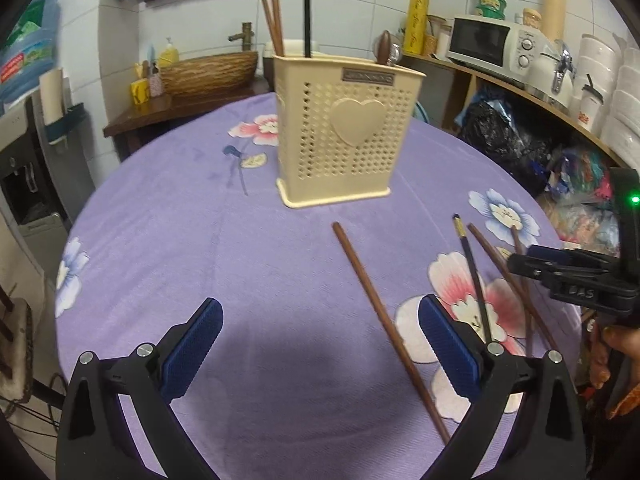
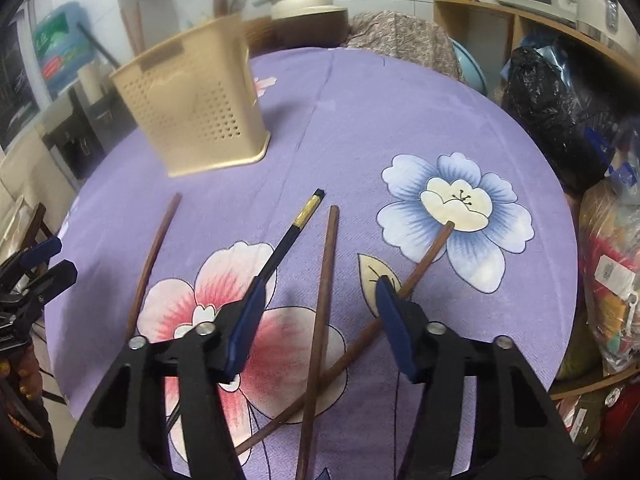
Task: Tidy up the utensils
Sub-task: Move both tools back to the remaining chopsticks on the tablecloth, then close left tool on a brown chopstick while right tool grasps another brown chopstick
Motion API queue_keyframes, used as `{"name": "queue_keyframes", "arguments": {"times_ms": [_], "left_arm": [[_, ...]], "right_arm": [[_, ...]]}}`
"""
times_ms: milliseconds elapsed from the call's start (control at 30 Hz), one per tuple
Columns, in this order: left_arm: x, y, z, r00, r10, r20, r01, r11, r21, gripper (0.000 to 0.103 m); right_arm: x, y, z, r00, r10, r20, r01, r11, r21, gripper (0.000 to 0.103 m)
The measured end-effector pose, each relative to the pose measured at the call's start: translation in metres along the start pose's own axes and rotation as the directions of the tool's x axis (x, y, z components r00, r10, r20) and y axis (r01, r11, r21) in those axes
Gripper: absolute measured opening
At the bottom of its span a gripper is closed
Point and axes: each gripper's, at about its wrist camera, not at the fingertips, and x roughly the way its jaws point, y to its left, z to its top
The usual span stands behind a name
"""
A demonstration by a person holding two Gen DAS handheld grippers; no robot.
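chopsticks (image 2: 320,312) lie loose on the tablecloth (image 2: 360,120), one between the right gripper's (image 2: 318,322) parted, empty jaws.

A cream perforated utensil holder (image 1: 344,136) with a raised heart on its face stands upright on the cloth. It holds two brown chopsticks (image 1: 272,20), one black chopstick (image 1: 307,12) and what appear to be spoons (image 1: 387,53). Loose on the cloth lie a black gold-banded chopstick (image 2: 294,232) and three brown ones: one apart (image 1: 384,320), two crossed (image 2: 320,320).
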Motion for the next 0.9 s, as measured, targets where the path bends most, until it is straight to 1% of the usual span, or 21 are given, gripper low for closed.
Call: {"name": "queue_keyframes", "arguments": {"times_ms": [33, 100, 167, 233, 267, 300, 333, 400, 533, 567, 633, 700, 900], "left_arm": [[0.002, -0.003, 0.000, 1.000, 0.001, -0.009, -0.001, 1.000, 0.006, 0.096], [0.008, -0.010, -0.002, 1.000, 0.000, -0.028, 0.001, 1.000, 0.019, 0.089], [0.015, -0.015, -0.001, 0.998, -0.007, -0.058, 0.009, 0.999, 0.034, 0.085], [0.021, -0.020, 0.000, 0.997, -0.020, -0.080, 0.023, 0.999, 0.036, 0.083], [0.026, -0.022, 0.001, 0.995, -0.025, -0.094, 0.028, 0.999, 0.038, 0.079], [0.031, -0.024, 0.003, 0.994, -0.019, -0.105, 0.023, 0.999, 0.041, 0.073], [0.035, -0.026, 0.003, 0.993, -0.010, -0.114, 0.015, 0.999, 0.044, 0.070], [0.047, -0.031, 0.006, 0.990, 0.013, -0.140, -0.005, 0.998, 0.061, 0.055], [0.070, -0.037, 0.011, 0.981, 0.030, -0.189, -0.017, 0.997, 0.071, 0.042], [0.074, -0.037, 0.012, 0.980, 0.038, -0.196, -0.024, 0.997, 0.072, 0.038], [0.079, -0.038, 0.015, 0.980, 0.053, -0.190, -0.040, 0.997, 0.068, 0.035], [0.082, -0.039, 0.018, 0.980, 0.058, -0.191, -0.045, 0.997, 0.069, 0.034], [0.096, -0.042, 0.030, 0.976, 0.078, -0.202, -0.063, 0.995, 0.080, 0.025]], "right_arm": [[0.003, 0.002, 0.000, 1.000, -0.002, -0.013, 0.002, 1.000, -0.006, 0.052], [0.008, 0.004, 0.000, 0.999, -0.006, -0.036, 0.006, 1.000, -0.010, 0.050], [0.013, 0.005, -0.001, 0.998, -0.020, -0.058, 0.019, 1.000, -0.017, 0.049], [0.016, 0.006, 0.000, 0.996, -0.045, -0.076, 0.043, 0.999, -0.027, 0.048], [0.017, 0.006, 0.001, 0.996, -0.050, -0.080, 0.048, 0.998, -0.029, 0.046], [0.018, 0.006, 0.003, 0.995, -0.052, -0.082, 0.050, 0.998, -0.030, 0.044], [0.019, 0.006, 0.003, 0.994, -0.056, -0.090, 0.053, 0.998, -0.033, 0.043], [0.022, 0.005, 0.003, 0.994, -0.055, -0.099, 0.052, 0.998, -0.034, 0.042], [0.025, 0.003, 0.004, 0.993, -0.047, -0.107, 0.044, 0.999, -0.030, 0.040], [0.026, 0.004, 0.005, 0.993, -0.046, -0.109, 0.042, 0.999, -0.032, 0.038], [0.028, 0.005, 0.008, 0.993, -0.051, -0.108, 0.047, 0.998, -0.040, 0.033], [0.030, 0.004, 0.011, 0.993, -0.052, -0.106, 0.048, 0.998, -0.034, 0.025], [0.040, 0.005, 0.023, 0.992, -0.071, -0.100, 0.067, 0.997, -0.045, 0.018]]}}
